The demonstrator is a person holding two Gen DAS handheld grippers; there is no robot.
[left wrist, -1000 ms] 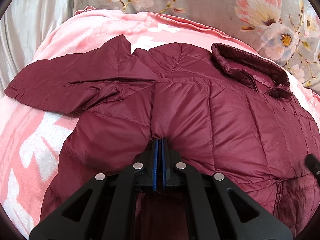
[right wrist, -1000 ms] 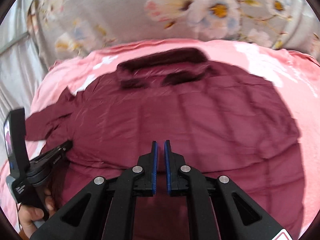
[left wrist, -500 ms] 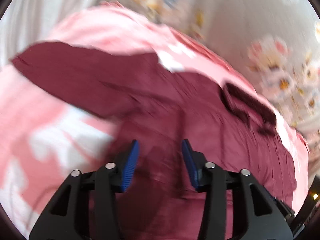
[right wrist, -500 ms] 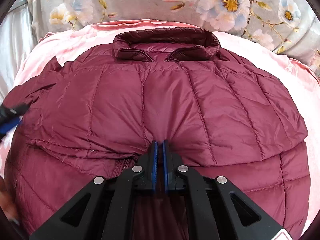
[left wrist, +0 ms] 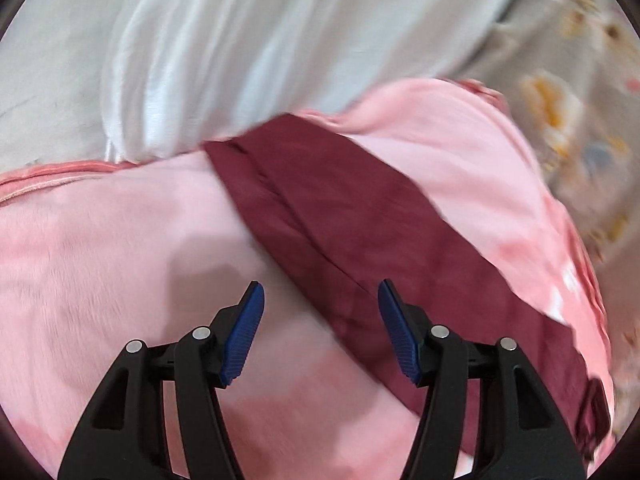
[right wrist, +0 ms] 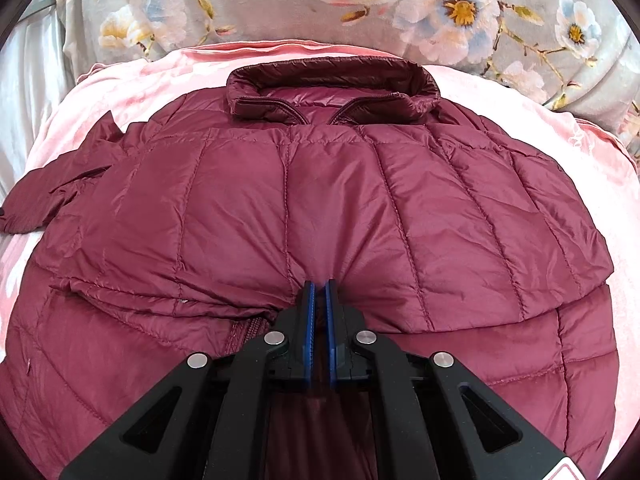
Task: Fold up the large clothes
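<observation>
left gripper (left wrist: 320, 300) swung to sleeve (left wrist: 360, 240), released | right gripper (right wrist: 319, 286) clenches jacket (right wrist: 320, 200) (no readable labels)

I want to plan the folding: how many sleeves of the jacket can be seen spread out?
1: one sleeve lies out on the jacket's left, on the pink blanket. The other is not visible, perhaps folded under.

Maroon quilted puffer jacket (right wrist: 320, 200): slightly glossy, stitched synthetic cloth clamped between the fingers. Pink fleece blanket (left wrist: 100, 260): matt, fuzzy, beneath the fingers. Blue ribbed pads (left wrist: 244, 332) on matt black plastic.
</observation>
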